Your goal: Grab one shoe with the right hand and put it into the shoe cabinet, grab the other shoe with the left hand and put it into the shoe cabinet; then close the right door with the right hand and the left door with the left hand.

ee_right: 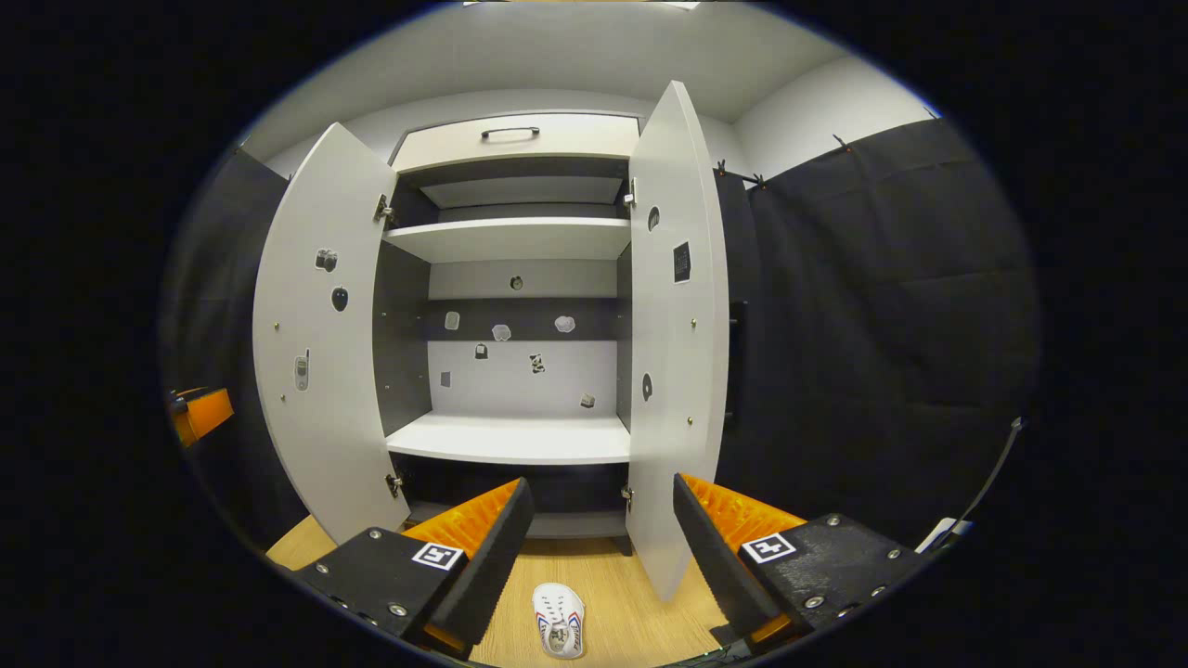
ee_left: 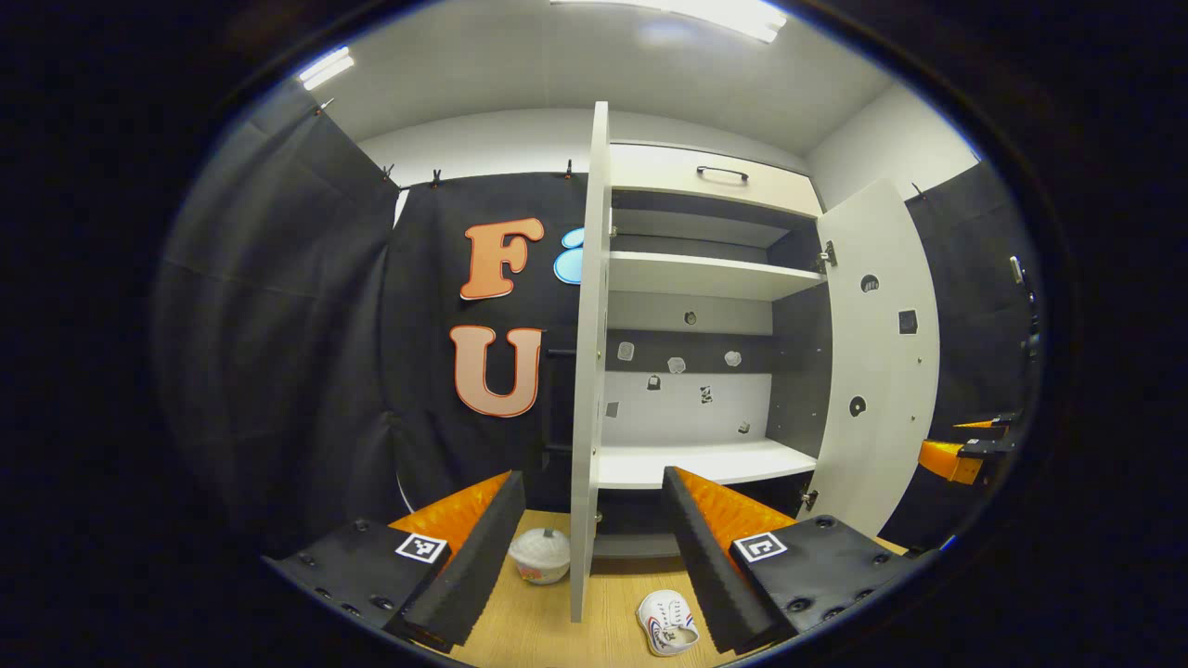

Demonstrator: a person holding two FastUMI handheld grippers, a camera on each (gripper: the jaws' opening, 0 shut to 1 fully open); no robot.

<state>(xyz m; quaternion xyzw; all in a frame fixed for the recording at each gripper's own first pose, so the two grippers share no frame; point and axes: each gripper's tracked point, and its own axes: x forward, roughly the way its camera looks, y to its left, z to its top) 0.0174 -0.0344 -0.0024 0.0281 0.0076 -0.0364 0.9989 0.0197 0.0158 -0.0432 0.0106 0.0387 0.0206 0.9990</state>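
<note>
The shoe cabinet (ee_right: 515,441) stands with both doors wide open and its white shelves bare. In the right gripper view its left door (ee_right: 316,353) and right door (ee_right: 673,325) swing out toward me. One white shoe (ee_right: 559,620) with red and blue trim lies on the wooden floor between the fingers of my open right gripper (ee_right: 603,482). In the left gripper view a white shoe (ee_left: 666,623) lies beside the right finger of my open left gripper (ee_left: 591,478), which holds nothing. The cabinet's left door (ee_left: 589,371) is seen edge-on straight ahead.
A white rounded object (ee_left: 540,555) sits on the floor left of the edge-on door; I cannot tell whether it is the other shoe. The other gripper's orange body (ee_left: 956,455) shows far right, and likewise (ee_right: 200,413) far left. Black cloth walls close both sides.
</note>
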